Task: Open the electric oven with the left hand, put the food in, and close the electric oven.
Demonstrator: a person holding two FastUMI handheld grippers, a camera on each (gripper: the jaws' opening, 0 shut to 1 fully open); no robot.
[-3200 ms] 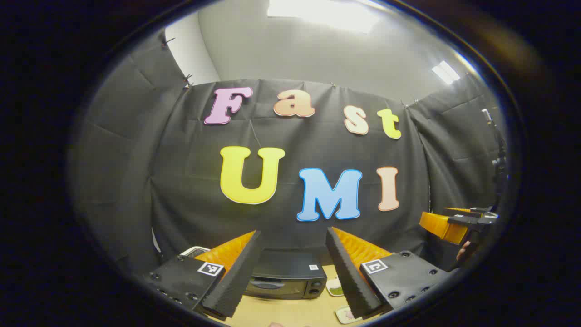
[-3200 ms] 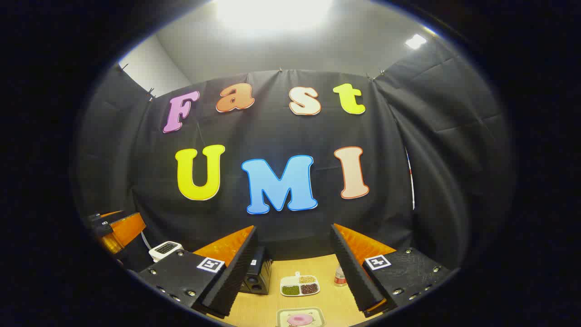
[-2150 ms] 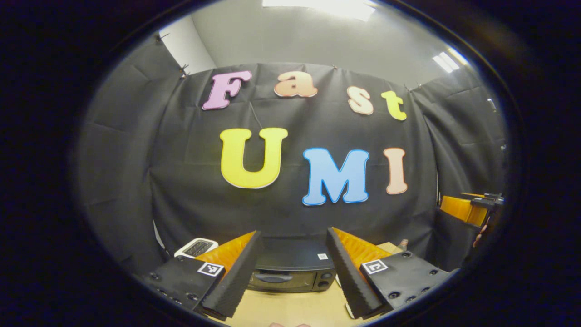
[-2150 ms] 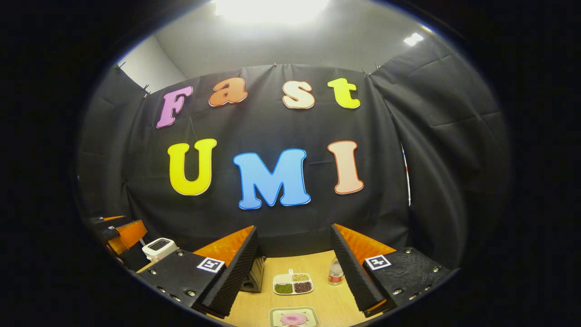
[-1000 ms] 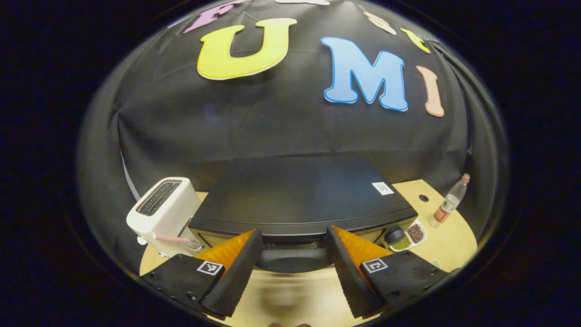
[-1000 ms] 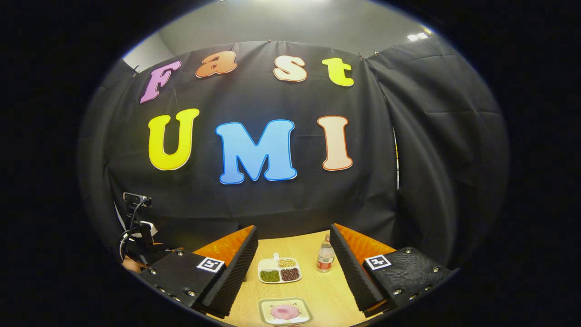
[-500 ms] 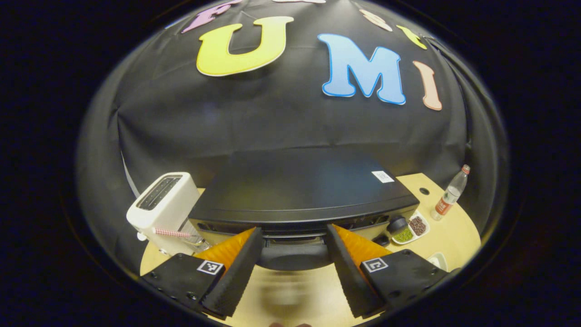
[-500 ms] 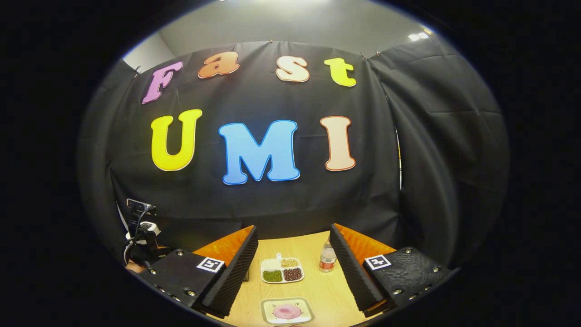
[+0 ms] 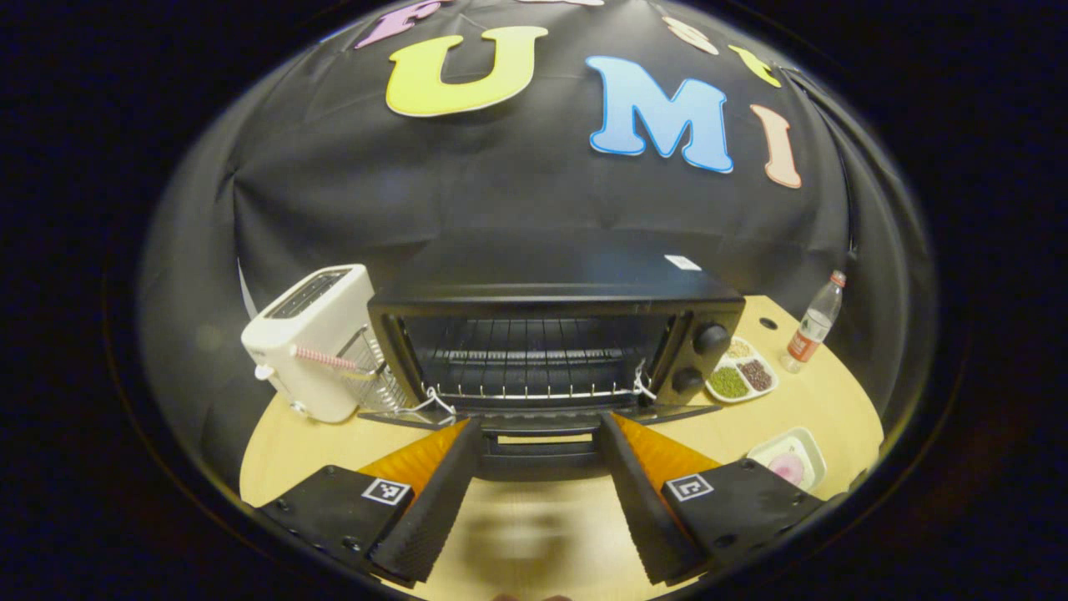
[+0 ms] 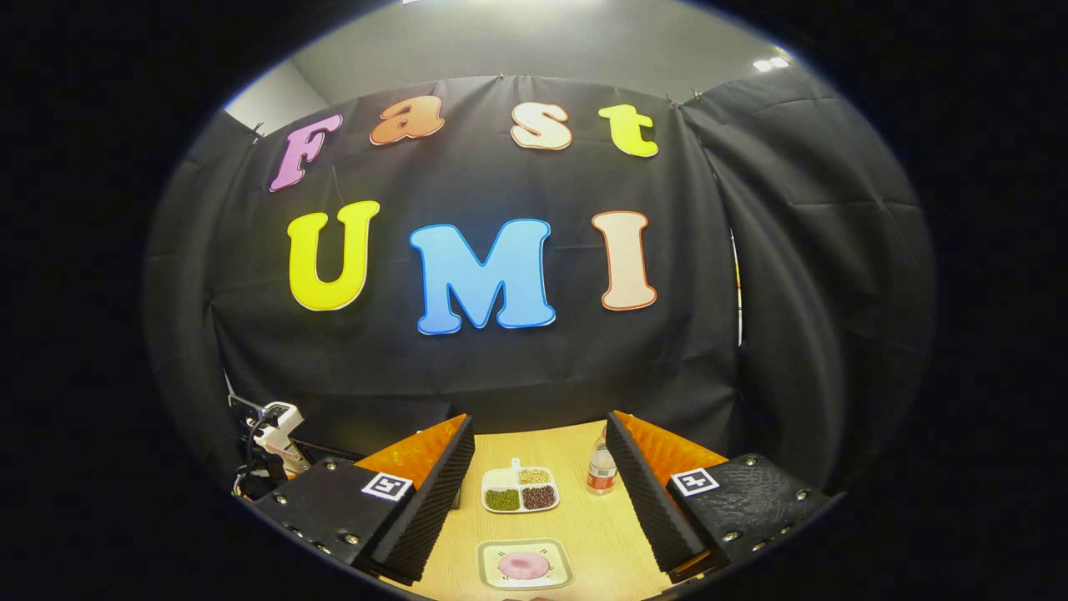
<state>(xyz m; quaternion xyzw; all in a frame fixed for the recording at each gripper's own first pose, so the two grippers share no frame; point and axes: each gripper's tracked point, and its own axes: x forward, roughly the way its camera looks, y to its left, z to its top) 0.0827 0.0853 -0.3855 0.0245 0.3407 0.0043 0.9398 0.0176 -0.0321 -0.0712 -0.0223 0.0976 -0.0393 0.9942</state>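
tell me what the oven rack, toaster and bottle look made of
Rack: bare metal wire, thin shiny bars. Toaster: likely white plastic, smooth with a soft sheen, though painted metal is possible. Bottle: clear plastic, probably; see-through body, red label.

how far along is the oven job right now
Done: the oven door is dropped open, rack bare. In hand: the left gripper straddles the door's handle, open. Left: the pink food on its tray sits untouched below the open right gripper; then closing.

left gripper [image 9: 538,492] fingers spread apart, right gripper [image 10: 541,492] fingers spread apart
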